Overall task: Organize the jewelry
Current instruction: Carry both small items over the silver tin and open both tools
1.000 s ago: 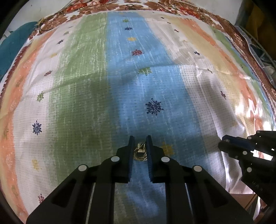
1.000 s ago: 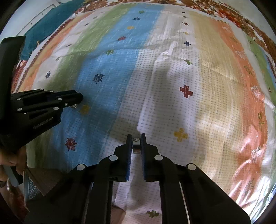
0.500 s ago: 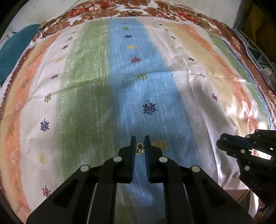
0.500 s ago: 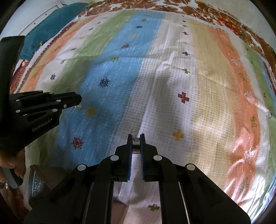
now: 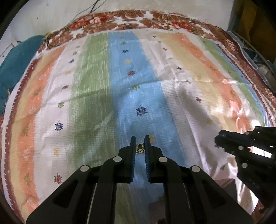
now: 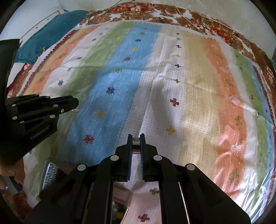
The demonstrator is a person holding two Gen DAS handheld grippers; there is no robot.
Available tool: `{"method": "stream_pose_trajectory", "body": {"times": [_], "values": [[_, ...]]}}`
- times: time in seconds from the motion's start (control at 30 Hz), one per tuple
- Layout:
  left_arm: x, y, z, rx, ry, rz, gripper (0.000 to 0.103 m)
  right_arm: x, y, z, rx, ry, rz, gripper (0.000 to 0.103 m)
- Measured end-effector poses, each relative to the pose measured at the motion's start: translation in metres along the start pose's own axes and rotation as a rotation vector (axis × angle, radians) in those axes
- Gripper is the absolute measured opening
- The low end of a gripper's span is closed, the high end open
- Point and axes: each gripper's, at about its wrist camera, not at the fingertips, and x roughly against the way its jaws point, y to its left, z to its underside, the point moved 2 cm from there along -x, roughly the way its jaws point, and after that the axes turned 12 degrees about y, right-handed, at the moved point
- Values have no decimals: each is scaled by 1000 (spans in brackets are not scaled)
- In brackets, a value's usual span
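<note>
A wide striped cloth (image 5: 120,96) covers the surface here, bands of green, blue, white, cream and orange dotted with small stitched stars and crosses, edged by a brown-and-red floral border (image 5: 138,22). A teal fabric bundle (image 6: 51,36) lies at the far left corner against a pale wall (image 5: 51,13). Sunlight glares on the right side of the cloth.

Two black grippers hang over it, side by side and well apart. The left gripper (image 5: 140,143) sits above the blue stripe, pointing forward, its blue-padded fingers (image 5: 132,146) drawn close and pinching one small gold-coloured jewelry piece (image 5: 140,148) near the tips. The right gripper (image 6: 136,140) hovers over the white dotted stripe, its fingers (image 6: 129,143) nearly together and clamping one small silvery metal piece (image 6: 136,143); what kind of jewelry it is, I cannot tell.

So: two grippers, two little pieces, one in each, both held clear of the cloth.
</note>
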Motion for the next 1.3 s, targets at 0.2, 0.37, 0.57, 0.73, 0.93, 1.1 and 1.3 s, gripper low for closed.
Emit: {"method": "stream_pose_trajectory", "body": {"times": [0.2,0.37,0.57,0.73,0.93,1.1,1.3], "values": [[18,-11,9,-19,-22,-5,9,15,6,6,-2,-25,3,9],[30,-18,18,-38,-38,-2,9,24,12,13,8,-41,3,9],[43,-26,27,-47,-60,6,9,37,13,23,-3,-67,-8,9],[52,-26,39,-36,-71,22,9,46,17,32,1,-81,-2,9],[66,-25,59,-10,-95,55,9,57,23,46,8,-95,-22,9],[74,-30,72,-6,-104,73,9,64,33,60,23,-103,-28,9],[78,-34,83,-2,-105,99,9,65,39,75,23,-87,-46,9]]}}
